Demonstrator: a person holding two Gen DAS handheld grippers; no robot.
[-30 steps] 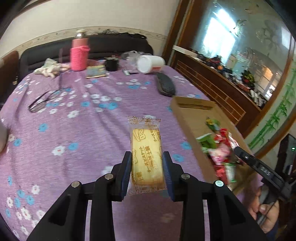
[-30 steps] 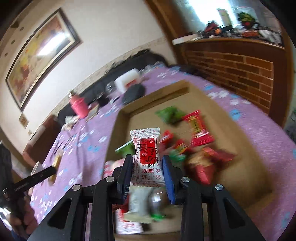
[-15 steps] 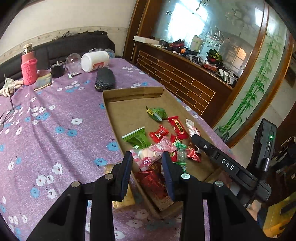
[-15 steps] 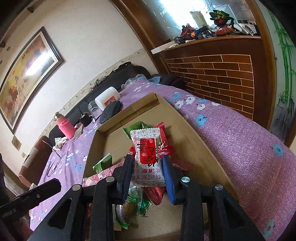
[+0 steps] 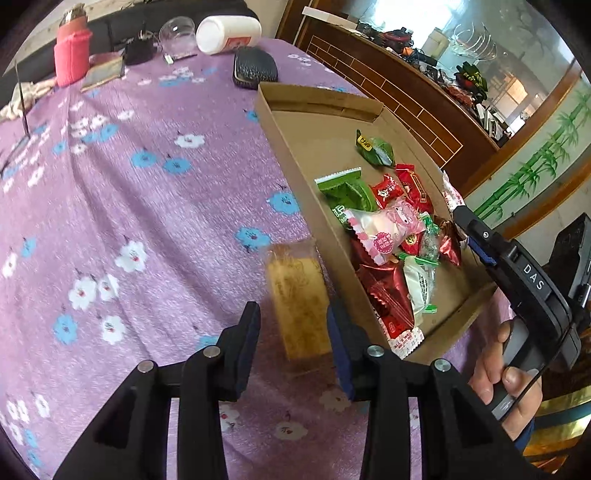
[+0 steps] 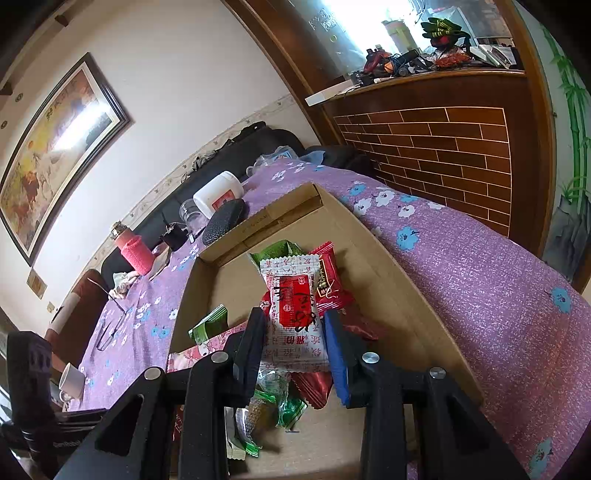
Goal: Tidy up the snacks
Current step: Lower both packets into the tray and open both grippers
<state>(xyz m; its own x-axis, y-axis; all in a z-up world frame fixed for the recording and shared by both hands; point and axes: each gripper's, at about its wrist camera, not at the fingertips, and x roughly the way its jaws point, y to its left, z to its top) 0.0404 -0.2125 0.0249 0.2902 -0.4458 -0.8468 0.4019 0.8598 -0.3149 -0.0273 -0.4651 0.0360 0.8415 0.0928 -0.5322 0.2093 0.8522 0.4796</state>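
Note:
A yellow biscuit packet [image 5: 299,306] lies on the purple flowered cloth, just left of the cardboard box [image 5: 317,122]. My left gripper [image 5: 293,325] hovers over it, jaws opening, with a gap showing between the left pad and the packet. The box holds a pile of red, green and pink snacks [image 5: 388,229]. My right gripper [image 6: 295,325] is shut on a white-and-red snack packet [image 6: 291,306] above the box [image 6: 369,258]. The left wrist view shows that same gripper [image 5: 461,214] at the box's right side, held by a hand [image 5: 495,369].
At the table's far end stand a pink bottle [image 5: 72,55], a glass [image 5: 177,33], a toppled white jar [image 5: 229,31] and a black case [image 5: 255,68]. A white cup [image 6: 70,380] sits near the table's left edge. A brick-patterned wooden counter [image 6: 443,147] runs along the right.
The left gripper swung right toward the box and tipped down. The biscuit packet left its pads and now lies on the cloth. The right gripper shifted slightly, then held still with its packet.

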